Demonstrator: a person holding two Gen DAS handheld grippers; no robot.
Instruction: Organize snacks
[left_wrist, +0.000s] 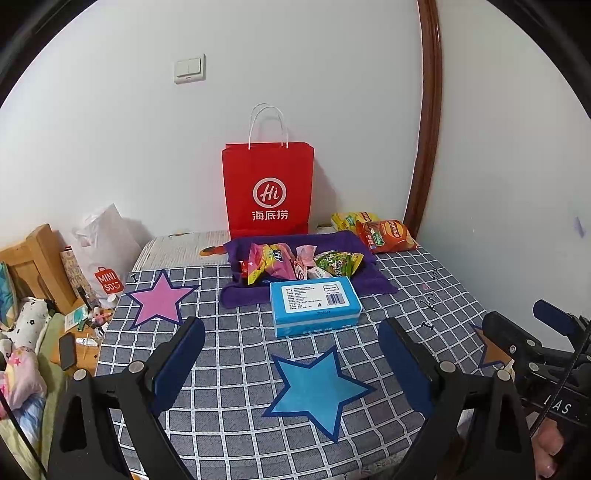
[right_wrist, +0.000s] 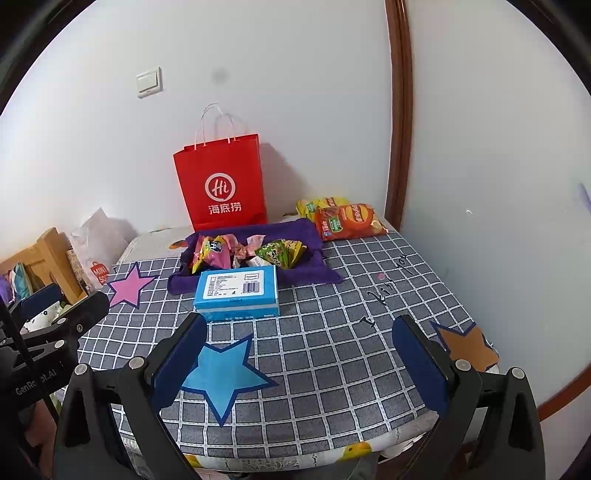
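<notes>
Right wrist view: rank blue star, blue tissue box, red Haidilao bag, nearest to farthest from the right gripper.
From the right gripper:
1. Blue star, on the checked cloth beside its left finger.
2. Blue tissue box, ahead-left, against the purple tray.
3. Red Haidilao bag, upright at the wall.

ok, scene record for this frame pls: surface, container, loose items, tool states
surface: table with grey checked cloth, star patches
container: purple tray holding small snack packets
in front of tray: blue box, touching its near edge
behind tray: red paper bag, upright against wall
loose snacks: orange chip bag and yellow bag, back right corner
left tool: open, empty
right tool: open, empty
</notes>
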